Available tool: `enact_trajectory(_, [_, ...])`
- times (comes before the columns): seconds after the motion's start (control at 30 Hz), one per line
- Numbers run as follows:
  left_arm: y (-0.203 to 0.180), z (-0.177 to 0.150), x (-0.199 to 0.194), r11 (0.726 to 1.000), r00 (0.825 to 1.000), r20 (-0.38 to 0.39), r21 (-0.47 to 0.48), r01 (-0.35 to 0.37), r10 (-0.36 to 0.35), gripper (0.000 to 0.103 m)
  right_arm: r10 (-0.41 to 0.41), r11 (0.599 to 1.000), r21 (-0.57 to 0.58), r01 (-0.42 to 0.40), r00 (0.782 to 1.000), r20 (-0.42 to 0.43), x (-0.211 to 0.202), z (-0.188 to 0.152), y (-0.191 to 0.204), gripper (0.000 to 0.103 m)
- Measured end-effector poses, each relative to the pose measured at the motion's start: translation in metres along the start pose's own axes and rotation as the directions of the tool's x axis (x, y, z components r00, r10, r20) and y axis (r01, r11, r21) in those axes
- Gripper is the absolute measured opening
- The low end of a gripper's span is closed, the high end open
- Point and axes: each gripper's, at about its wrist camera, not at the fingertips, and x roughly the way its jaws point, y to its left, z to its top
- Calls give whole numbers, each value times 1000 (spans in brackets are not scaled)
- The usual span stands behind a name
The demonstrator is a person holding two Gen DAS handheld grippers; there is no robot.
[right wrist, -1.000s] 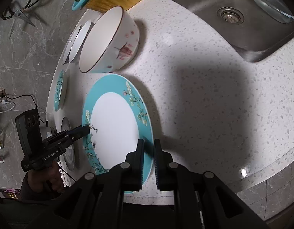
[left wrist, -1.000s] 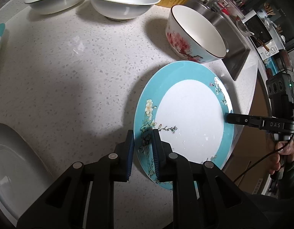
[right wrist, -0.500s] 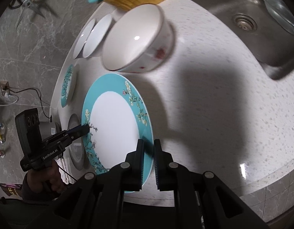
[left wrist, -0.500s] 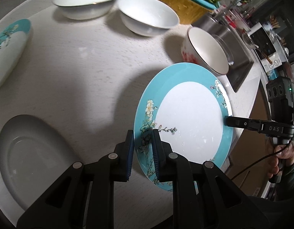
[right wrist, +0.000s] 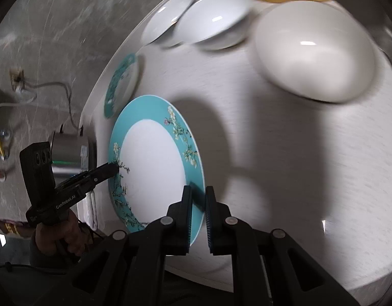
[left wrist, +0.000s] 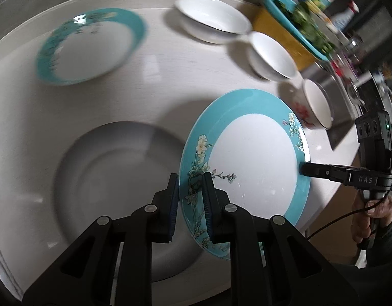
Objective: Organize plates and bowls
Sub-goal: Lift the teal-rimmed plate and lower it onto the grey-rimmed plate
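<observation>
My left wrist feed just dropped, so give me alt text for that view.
The left gripper is shut on the near rim of a teal floral plate, with the right gripper clamped on its far rim. Under its left edge lies a grey plate; beyond are a second teal plate and three bowls, blurred.

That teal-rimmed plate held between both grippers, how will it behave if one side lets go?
The teal-rimmed plate looks like glazed ceramic, so probably stiff and slick. The left gripper and right gripper each pinch only its thin rim, so one grip alone would likely let it pivot or slip. A drop onto the countertop could chip it.
</observation>
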Motion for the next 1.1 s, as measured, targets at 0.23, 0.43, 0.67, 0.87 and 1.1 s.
enact_trajectory(0.23, [66, -16, -24, 995, 999, 18, -92, -46, 48, 16, 15, 996, -87, -22, 997, -75, 48, 11, 51, 12])
enact_trajectory(0.43, [107, -32, -31, 988, 998, 12, -140, -63, 65, 16, 11, 992, -120, -26, 992, -122, 82, 12, 79, 12])
enact_trajectory(0.67, [139, -47, -23, 985, 998, -8, -161, -66, 65, 16, -10, 991, -134, -11, 988, -153, 107, 11, 91, 12])
enact_trajectory(0.87, [151, -53, -16, 986, 998, -16, -154, -63, 61, 17, -42, 990, -141, 21, 988, -151, 117, 8, 97, 12])
enact_trajectory(1.1, [150, -55, -3, 987, 997, -27, -145, -70, 66, 17, -97, 984, -164, 74, 986, -133, 120, 5, 101, 13])
